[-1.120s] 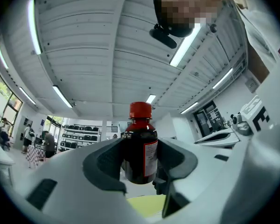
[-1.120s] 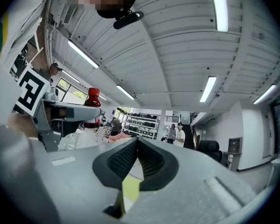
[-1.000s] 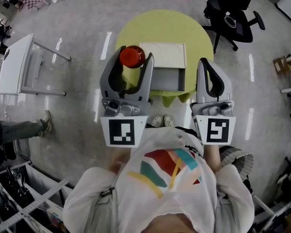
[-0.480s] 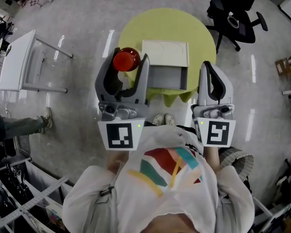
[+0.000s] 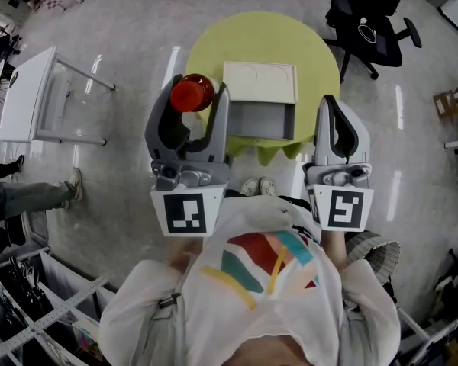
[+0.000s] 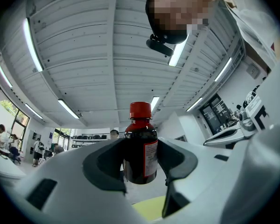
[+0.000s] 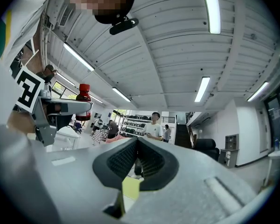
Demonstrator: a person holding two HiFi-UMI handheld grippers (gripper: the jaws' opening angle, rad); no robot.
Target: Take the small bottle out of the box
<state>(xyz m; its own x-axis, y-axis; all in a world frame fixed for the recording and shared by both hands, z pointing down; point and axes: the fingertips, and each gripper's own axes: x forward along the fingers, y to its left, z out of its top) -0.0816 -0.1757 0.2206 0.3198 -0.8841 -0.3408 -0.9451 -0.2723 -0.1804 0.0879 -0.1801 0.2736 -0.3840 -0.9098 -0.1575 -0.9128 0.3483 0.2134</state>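
The small dark bottle [image 5: 192,94] with a red cap is held up in the air by my left gripper [image 5: 193,104], which is shut on it, left of the box. In the left gripper view the bottle [image 6: 140,150] stands upright between the jaws of the left gripper [image 6: 140,164], its white label facing right. The open box [image 5: 262,120] sits on the round yellow-green table [image 5: 263,40], lid [image 5: 259,82] folded back. My right gripper [image 5: 332,113] hangs shut beside the box's right end, holding nothing. The right gripper view shows its jaws closed together [image 7: 137,158] and the bottle [image 7: 84,93] far left.
A black office chair [image 5: 366,25] stands right of the table. A white folding table [image 5: 27,97] is at the left, with a person's leg [image 5: 19,204] below it. A rack [image 5: 30,303] fills the bottom-left corner. People stand in the distance [image 7: 154,127].
My left gripper has carried the bottle a little to the left, away from the box. The right gripper has hardly moved.
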